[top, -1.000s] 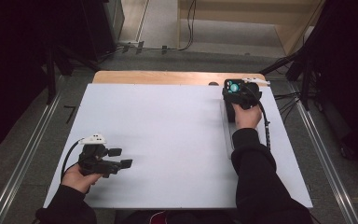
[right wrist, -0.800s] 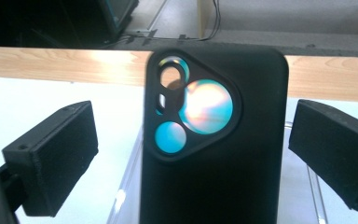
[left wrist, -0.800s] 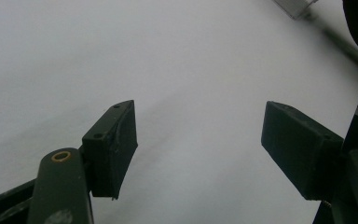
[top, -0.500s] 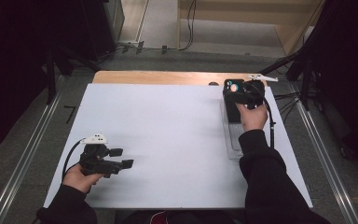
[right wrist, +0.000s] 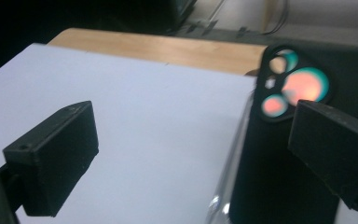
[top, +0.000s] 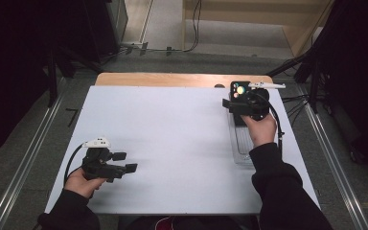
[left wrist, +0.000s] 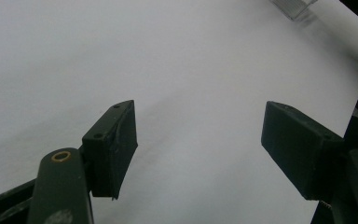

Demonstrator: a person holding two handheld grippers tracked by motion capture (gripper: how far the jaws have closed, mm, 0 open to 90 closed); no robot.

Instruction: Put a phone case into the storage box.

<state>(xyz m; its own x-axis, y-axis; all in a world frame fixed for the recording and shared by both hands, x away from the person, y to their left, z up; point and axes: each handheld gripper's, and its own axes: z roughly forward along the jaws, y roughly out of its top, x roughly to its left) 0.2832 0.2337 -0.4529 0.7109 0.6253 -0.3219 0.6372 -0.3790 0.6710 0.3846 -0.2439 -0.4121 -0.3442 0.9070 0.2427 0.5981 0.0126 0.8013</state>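
From above, the right claw (top: pixel 239 98) has slid left toward the phone (top: pixel 240 89) standing in the clear tray (top: pixel 242 143) at the counter (top: pixel 172 124) far edge. The left claw (left wrist: pixel 198 140) gapes empty over bare counter. The right claw's view shows its jaws wide apart, phone (right wrist: pixel 298 140) just inside the right jaw (ungrasped, a grab looks next).

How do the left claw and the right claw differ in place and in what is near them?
The left claw is at the near left of the white table; the right claw is at the far right edge. Bare table lies ahead of the left claw, while a black phone on a clear tray lies beside the right claw. In both gripper views, the jaws stand wide apart and hold nothing.
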